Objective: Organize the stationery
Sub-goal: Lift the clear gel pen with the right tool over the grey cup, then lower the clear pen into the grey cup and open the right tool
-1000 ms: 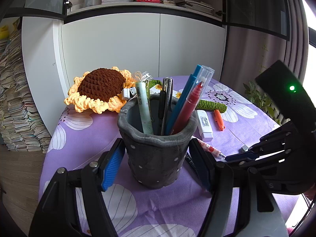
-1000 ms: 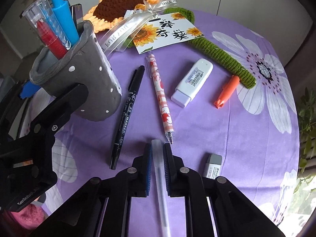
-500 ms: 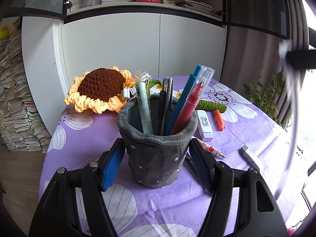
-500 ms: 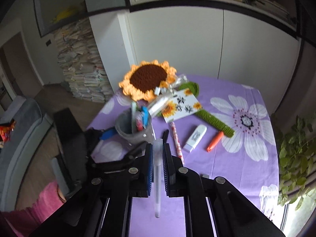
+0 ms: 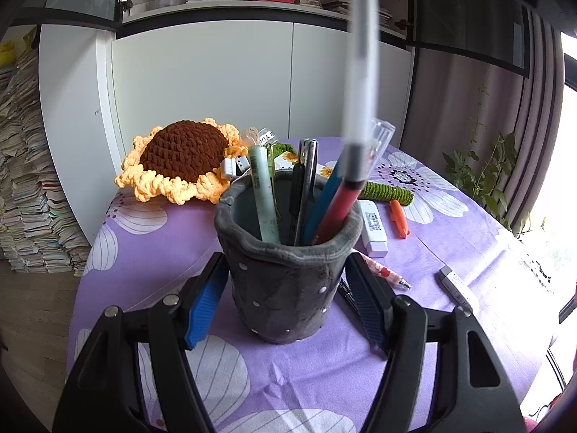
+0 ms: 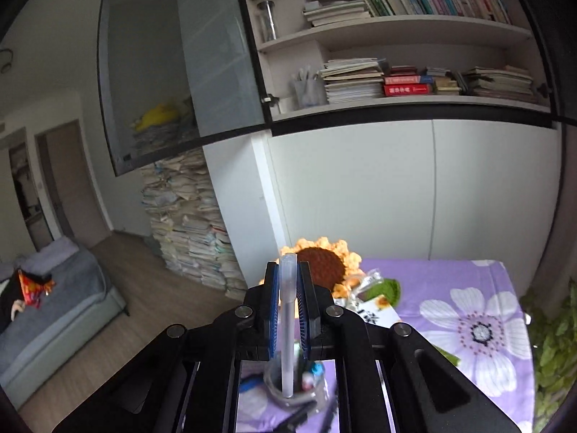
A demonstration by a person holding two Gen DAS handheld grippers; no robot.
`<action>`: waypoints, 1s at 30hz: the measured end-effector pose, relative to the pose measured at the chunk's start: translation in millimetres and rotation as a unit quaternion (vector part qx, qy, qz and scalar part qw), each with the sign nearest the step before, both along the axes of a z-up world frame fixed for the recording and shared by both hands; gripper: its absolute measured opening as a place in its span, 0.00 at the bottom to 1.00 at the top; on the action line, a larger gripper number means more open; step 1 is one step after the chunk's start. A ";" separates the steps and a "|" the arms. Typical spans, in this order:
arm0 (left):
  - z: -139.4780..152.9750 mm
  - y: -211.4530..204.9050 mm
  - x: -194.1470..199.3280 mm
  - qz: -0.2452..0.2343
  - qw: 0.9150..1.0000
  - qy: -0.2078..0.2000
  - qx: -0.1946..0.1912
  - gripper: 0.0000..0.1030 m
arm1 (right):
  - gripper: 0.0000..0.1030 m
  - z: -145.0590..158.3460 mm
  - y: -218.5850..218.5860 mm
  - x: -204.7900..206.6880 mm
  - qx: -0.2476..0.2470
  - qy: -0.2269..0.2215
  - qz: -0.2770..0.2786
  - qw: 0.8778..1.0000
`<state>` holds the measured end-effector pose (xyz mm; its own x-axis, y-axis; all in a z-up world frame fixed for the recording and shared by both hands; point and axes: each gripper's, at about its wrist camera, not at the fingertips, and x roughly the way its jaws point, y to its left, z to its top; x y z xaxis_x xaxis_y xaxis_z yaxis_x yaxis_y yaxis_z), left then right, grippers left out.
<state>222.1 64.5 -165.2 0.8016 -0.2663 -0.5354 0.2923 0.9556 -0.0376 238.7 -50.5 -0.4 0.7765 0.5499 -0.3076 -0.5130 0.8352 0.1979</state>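
Grey plush pen cup (image 5: pixel 288 281) held several pens between the spread left gripper (image 5: pixel 288 299); the right gripper (image 6: pixel 287 310) pinched a translucent white pen (image 6: pixel 287 324) above.

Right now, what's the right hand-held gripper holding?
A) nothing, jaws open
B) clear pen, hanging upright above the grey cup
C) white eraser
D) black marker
B: the right hand-held gripper is clamped on the clear pen, which hangs tip-down over the grey cup; the left wrist view shows the pen coming in from above.
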 end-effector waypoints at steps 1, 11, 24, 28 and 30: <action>-0.4 -0.3 0.6 0.000 1.000 0.002 -0.001 0.65 | 0.10 -3.8 2.2 4.1 0.004 0.001 0.005 1.000; -1.1 1.4 2.6 0.000 1.000 0.008 -0.004 0.66 | 0.10 -44.4 12.2 21.5 -0.022 0.018 0.036 0.999; -1.0 1.5 2.7 0.000 1.000 0.008 -0.005 0.66 | 0.10 -70.4 3.2 5.4 -0.069 0.071 0.023 0.995; -0.9 1.6 2.9 0.000 1.000 0.008 -0.004 0.66 | 0.10 -70.7 -8.0 -4.7 -0.058 0.079 0.007 0.995; -0.9 1.6 2.9 0.000 1.000 0.008 -0.004 0.66 | 0.10 -74.2 -21.3 -12.2 -0.036 0.087 -0.005 0.996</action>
